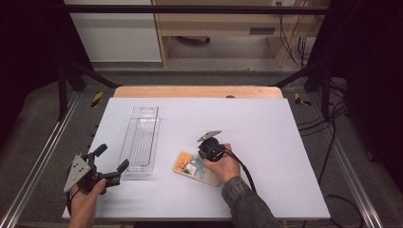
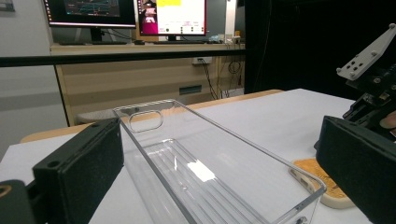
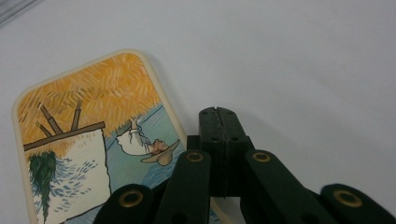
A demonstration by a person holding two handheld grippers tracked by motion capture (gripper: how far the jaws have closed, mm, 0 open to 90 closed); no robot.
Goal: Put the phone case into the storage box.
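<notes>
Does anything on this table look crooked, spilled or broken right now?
Nothing stands out. The clear bin sits upright and empty. The painted tray lies flat on the white table, turned at an angle, with no damage showing. The right gripper is shut at its edge.

the left hand [image 1: 84, 199] comes in at the near left edge, palm wrapped round the left gripper [image 1: 112, 164], whose two black jaws stand wide apart and point far and to the right, with nothing between the pads. the right hand [image 1: 222, 166], on a sleeved forearm [image 1: 247, 202] reaching in from the near edge, grips the right gripper [image 3: 219, 122] from above; its jaws are pressed flat together and point down and left.
</notes>
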